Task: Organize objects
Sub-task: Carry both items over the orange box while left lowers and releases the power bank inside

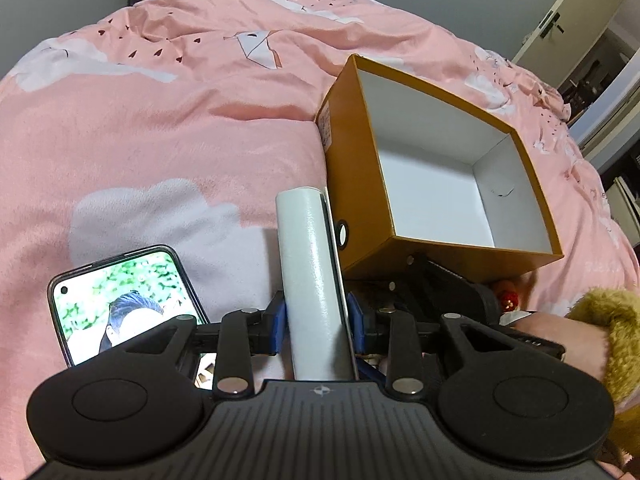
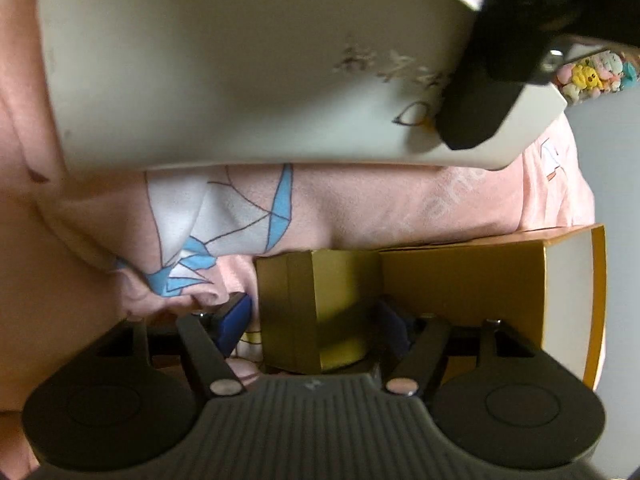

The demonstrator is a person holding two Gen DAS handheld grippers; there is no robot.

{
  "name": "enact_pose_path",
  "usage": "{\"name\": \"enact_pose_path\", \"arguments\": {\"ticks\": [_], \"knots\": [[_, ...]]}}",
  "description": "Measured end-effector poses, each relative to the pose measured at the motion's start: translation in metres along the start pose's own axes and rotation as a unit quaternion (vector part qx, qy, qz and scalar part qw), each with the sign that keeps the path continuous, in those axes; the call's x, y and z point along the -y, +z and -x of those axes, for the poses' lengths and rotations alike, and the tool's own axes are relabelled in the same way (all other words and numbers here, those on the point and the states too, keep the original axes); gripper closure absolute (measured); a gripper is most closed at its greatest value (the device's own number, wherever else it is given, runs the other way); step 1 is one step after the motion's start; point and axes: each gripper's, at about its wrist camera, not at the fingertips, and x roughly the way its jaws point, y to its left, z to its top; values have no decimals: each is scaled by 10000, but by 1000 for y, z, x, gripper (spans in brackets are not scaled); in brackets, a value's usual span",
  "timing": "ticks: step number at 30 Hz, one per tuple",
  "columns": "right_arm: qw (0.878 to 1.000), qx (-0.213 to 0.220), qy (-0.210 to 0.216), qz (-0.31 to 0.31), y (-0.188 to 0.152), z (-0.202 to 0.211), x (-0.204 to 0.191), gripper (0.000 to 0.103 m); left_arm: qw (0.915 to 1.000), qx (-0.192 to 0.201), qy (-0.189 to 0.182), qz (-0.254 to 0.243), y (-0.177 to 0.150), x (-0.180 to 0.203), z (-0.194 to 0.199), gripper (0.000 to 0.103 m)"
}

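My left gripper point(image 1: 318, 320) is shut on a flat white box point(image 1: 308, 264), held on edge between its blue pads above the pink bedcover point(image 1: 160, 140). An open orange box point(image 1: 360, 168) with a white inside stands tilted just right of it. In the right wrist view my right gripper point(image 2: 316, 320) is open, its blue pads spread on either side of a small gold box point(image 2: 320, 300) that lies against the orange box point(image 2: 460, 280). The left pad stands clear of the gold box. The white box point(image 2: 240, 80) fills the top of that view.
A phone point(image 1: 120, 300) with a lit screen lies on the bedcover at the lower left. A hand in a fuzzy yellow sleeve point(image 1: 600, 320) is beside the orange box. A door point(image 1: 560, 28) stands at the far right. Small soft toys point(image 2: 592, 72) sit at the back.
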Motion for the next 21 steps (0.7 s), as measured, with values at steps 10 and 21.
{"name": "enact_pose_path", "arguments": {"ticks": [10,21], "knots": [[9986,442,-210,-186,-25,31,23,49,9999,145,-67,-5,-2,3,7,69],[9723,1437,662,-1718,-74,92,117,54,9985,492,-242,-54,19,17,40,71]]}}
